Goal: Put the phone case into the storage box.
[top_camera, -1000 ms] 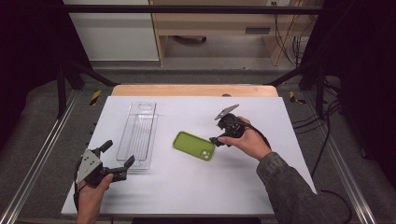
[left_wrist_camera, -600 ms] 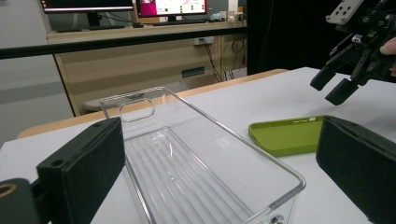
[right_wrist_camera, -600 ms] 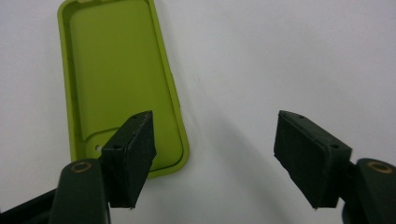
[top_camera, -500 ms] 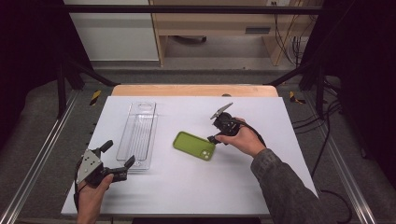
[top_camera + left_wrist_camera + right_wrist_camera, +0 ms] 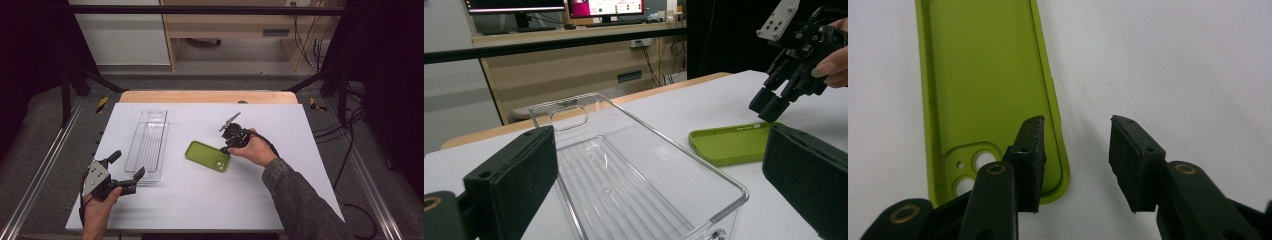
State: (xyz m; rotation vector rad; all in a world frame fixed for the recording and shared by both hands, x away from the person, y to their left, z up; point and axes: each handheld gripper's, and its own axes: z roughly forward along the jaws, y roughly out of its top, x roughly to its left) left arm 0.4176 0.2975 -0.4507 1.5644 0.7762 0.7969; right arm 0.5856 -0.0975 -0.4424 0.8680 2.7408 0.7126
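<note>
While its jaws had just been closing, the right gripper (image 5: pixel 1075 165) stood over the long edge of the green phone case (image 5: pixel 988 90), not yet pressing it. The left gripper (image 5: pixel 116 175) rested wide apart just beside the clear tray (image 5: pixel 147 145).

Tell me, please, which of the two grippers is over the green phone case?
The right gripper: its jaws straddle the camera-hole end's edge of the green phone case. The left gripper faces the clear tray.

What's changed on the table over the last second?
The right hand-held gripper has sunk toward the camera-cutout end of the green phone case, and its jaws have just been closing astride the case's edge, not yet pressing it. The left hand-held gripper, the clear tray and the case stayed put.
</note>
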